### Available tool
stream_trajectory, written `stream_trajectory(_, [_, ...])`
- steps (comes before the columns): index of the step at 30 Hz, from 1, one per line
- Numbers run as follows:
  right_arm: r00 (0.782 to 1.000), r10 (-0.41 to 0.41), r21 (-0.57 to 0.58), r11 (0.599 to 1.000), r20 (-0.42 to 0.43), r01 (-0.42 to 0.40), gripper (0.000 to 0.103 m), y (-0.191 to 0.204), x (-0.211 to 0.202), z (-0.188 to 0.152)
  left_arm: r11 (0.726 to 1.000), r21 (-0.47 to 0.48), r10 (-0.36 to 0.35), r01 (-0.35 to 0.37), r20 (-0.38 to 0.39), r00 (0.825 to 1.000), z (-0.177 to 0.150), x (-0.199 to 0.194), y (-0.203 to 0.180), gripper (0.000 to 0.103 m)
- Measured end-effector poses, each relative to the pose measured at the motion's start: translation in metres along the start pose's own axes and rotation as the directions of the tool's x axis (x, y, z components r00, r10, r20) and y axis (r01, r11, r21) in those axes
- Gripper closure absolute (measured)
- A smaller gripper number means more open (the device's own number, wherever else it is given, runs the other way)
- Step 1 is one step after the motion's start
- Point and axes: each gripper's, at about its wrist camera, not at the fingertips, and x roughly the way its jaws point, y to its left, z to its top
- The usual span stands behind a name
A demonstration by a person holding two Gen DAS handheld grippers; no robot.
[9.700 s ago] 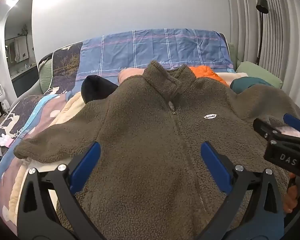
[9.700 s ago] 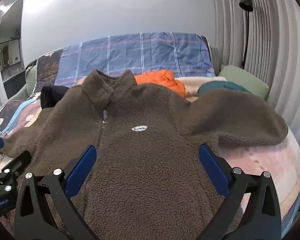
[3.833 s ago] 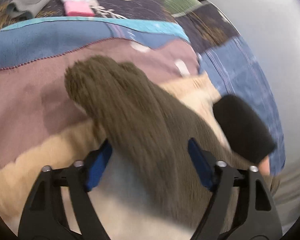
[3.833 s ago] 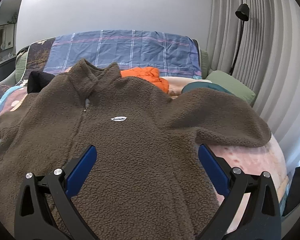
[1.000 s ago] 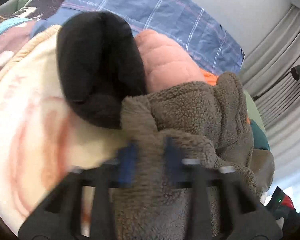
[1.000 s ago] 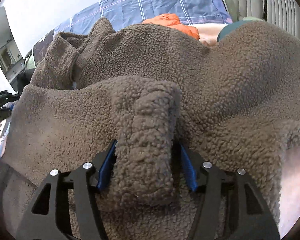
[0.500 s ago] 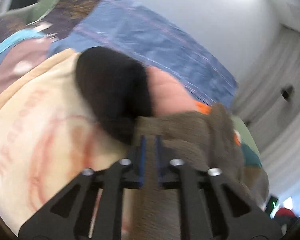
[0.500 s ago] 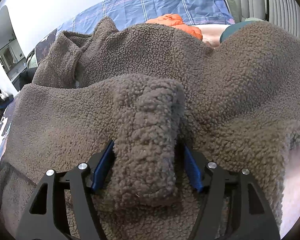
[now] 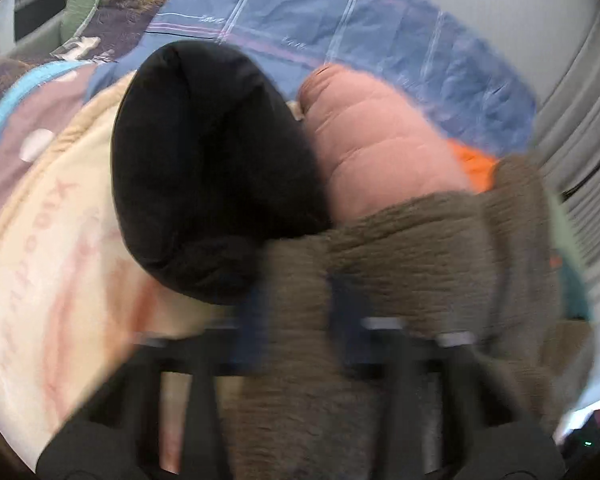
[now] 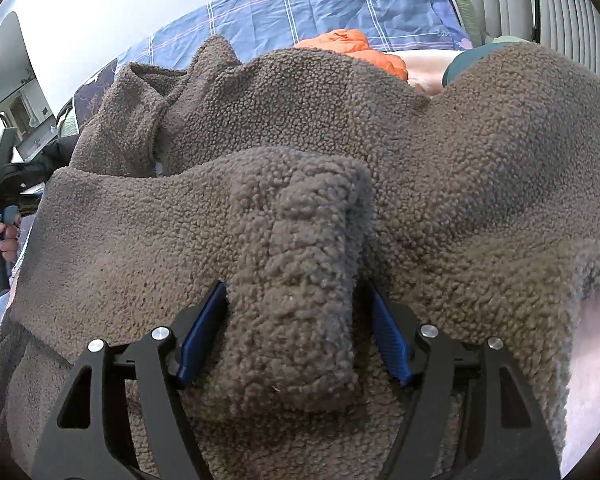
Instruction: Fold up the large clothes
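1. Brown fleece jacket (image 10: 440,152) lies spread over the bed, covering most of it.
2. Blue checked sheet (image 10: 340,4) shows beyond the jacket's collar.
3. Black garment (image 9: 208,168), pink padded one (image 9: 380,148) and orange one (image 10: 360,48) crowd the jacket's far edge.
4. Right gripper (image 10: 296,332): jaws opening around a sleeve (image 10: 296,280) folded onto the jacket.
5. Left gripper (image 9: 300,308), blurred: jaws closing on fleece at the jacket's edge.

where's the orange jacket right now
In the right wrist view the orange jacket lies top centre, behind the brown fleece, against the blue plaid cover.
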Motion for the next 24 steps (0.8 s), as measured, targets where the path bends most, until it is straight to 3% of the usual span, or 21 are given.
stream_trajectory(2, [1.000, 0.007, 0.003, 1.000, 0.001, -0.007, 0.030, -0.001, 0.000, 0.000, 0.989, 0.058, 0.129, -0.133, 0.057, 0.990, 0.001, -0.004, -0.001, 0.087])
stream_trajectory(6, [1.000, 0.015, -0.002, 1.000, 0.000, -0.015, 0.028, 0.000, 0.000, 0.000, 0.983, -0.012, 0.182, -0.182, 0.118, 0.976, 0.012, -0.018, 0.019, 0.094])
stream_trajectory(7, [1.000, 0.012, -0.005, 1.000, 0.000, -0.012, 0.028, 0.000, 0.000, 0.000, 0.969, -0.030, 0.246, -0.244, 0.139, 0.959, 0.016, -0.022, 0.026, 0.103])
stream_trajectory(8, [1.000, 0.011, -0.006, 1.000, 0.000, -0.011, 0.028, 0.000, 0.000, 0.000, 0.961, -0.043, 0.277, -0.274, 0.158, 0.948, 0.018, -0.027, 0.032, 0.103])
stream_trajectory(10, [1.000, 0.014, -0.004, 1.000, 0.002, -0.014, 0.028, 0.000, 0.000, 0.000, 0.988, -0.100, 0.135, -0.117, 0.191, 0.972, 0.022, -0.043, 0.047, 0.103])
stream_trajectory(11, [1.000, 0.015, -0.003, 1.000, 0.002, -0.015, 0.028, 0.000, 0.000, 0.000, 0.993, -0.111, 0.070, -0.047, 0.206, 0.976, 0.020, -0.051, 0.050, 0.103])
stream_trajectory(13, [1.000, 0.014, -0.005, 1.000, 0.002, -0.014, 0.028, 0.000, 0.000, 0.000, 0.997, -0.078, 0.017, -0.001, 0.212, 0.977, 0.017, -0.061, 0.041, 0.099])
stream_trajectory(15, [1.000, 0.013, -0.006, 1.000, 0.003, -0.013, 0.028, -0.001, 0.000, 0.000, 0.997, -0.006, -0.079, 0.082, 0.205, 0.976, 0.003, -0.073, 0.018, 0.097])
stream_trajectory(19, [1.000, 0.020, 0.000, 1.000, 0.004, -0.020, 0.028, -0.001, -0.001, -0.001, 0.960, 0.122, -0.265, 0.251, 0.116, 0.957, -0.043, -0.087, -0.031, 0.079])
stream_trajectory(22, [1.000, 0.027, 0.007, 1.000, 0.008, -0.027, 0.029, -0.002, -0.002, 0.000, 0.912, 0.281, -0.319, 0.300, 0.023, 0.947, -0.098, -0.083, -0.081, 0.061])
stream_trajectory(23, [0.999, 0.032, 0.015, 0.999, 0.014, -0.032, 0.034, -0.004, -0.003, 0.000, 0.897, 0.335, -0.307, 0.288, 0.004, 0.952, -0.118, -0.077, -0.094, 0.058])
stream_trajectory(24, [0.999, 0.039, 0.034, 0.999, 0.030, -0.040, 0.051, -0.007, -0.006, 0.000, 0.890, 0.378, -0.274, 0.255, -0.004, 0.962, -0.135, -0.068, -0.103, 0.058])
